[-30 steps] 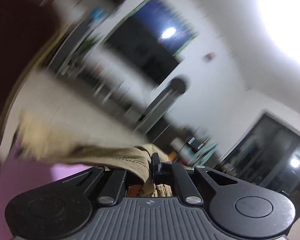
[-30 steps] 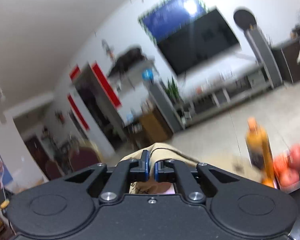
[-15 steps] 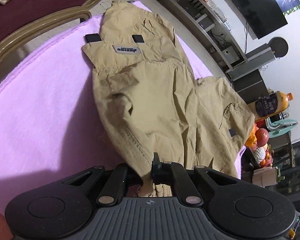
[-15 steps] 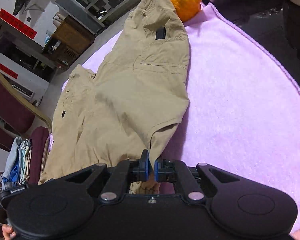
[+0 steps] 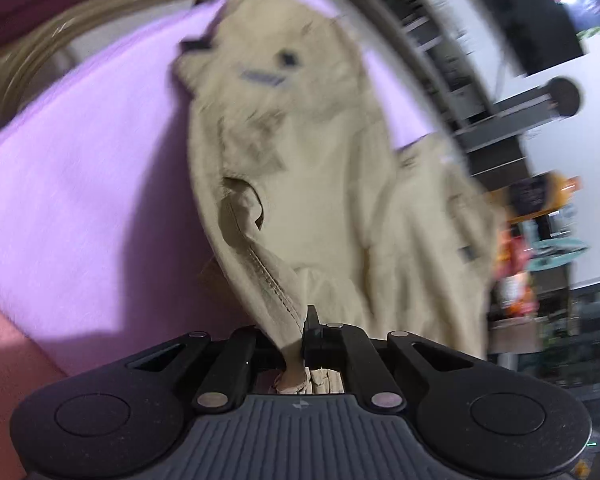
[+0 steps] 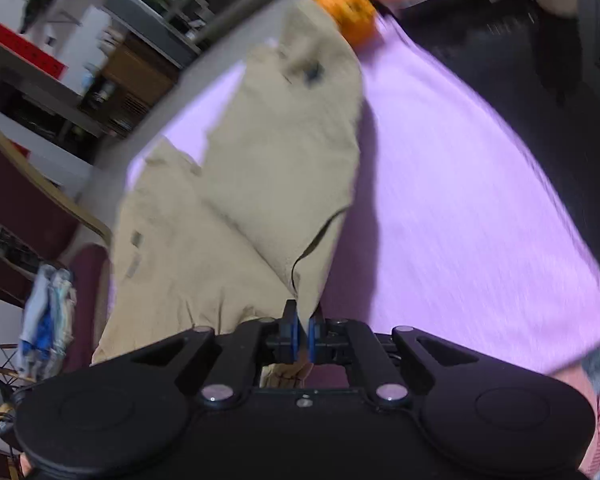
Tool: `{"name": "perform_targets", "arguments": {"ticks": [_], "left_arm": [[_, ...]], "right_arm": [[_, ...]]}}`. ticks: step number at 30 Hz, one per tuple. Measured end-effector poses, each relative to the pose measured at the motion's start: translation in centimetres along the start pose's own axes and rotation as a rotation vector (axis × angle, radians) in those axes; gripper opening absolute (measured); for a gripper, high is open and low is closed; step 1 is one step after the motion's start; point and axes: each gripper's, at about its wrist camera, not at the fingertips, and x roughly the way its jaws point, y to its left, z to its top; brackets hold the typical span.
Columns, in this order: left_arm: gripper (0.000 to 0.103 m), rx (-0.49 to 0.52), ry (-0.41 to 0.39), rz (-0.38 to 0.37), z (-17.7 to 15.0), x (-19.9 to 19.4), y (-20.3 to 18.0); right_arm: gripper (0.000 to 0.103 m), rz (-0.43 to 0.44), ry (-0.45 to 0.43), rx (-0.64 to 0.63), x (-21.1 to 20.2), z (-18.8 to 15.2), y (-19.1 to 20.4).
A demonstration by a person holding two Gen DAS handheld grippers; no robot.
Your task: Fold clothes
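Tan cargo trousers (image 5: 324, 184) lie spread on a lilac cloth (image 5: 84, 184) that covers the table. In the left wrist view my left gripper (image 5: 302, 334) is shut on a near hem of the trousers, the fabric rising from its jaws. In the right wrist view the same trousers (image 6: 260, 168) stretch away over the lilac cloth (image 6: 460, 184), and my right gripper (image 6: 303, 330) is shut on the other near hem, pinched between its blue pads. Both views are blurred by motion.
An orange (image 6: 346, 10) and other fruit sit at the far end of the cloth beside a dark tabletop (image 6: 480, 28). A maroon chair with a wooden frame (image 6: 28, 200) stands at the left. An orange bottle (image 5: 540, 196) stands past the trousers.
Both grippers have come down from pointing at the room to pointing at the table, laying the trousers out on the lilac cloth. Both still grip the hems.
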Motion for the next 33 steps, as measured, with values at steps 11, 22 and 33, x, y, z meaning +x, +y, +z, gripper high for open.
{"name": "perform_targets", "arguments": {"ticks": [11, 22, 33], "left_arm": [[0.027, 0.297, -0.110, 0.223, -2.5, -3.9, -3.2], [0.018, 0.705, -0.165, 0.201, -5.4, 3.4, -8.7], [0.015, 0.447, -0.119, 0.268, -2.1, 3.1, -2.7]], "right_arm": [[0.037, -0.194, -0.098, -0.216, -2.5, -1.6, 0.5], [0.035, 0.047, -0.066, -0.610, 2.1, -5.2, 8.5], [0.014, -0.179, -0.085, -0.583, 5.4, -4.5, 4.2]]}}
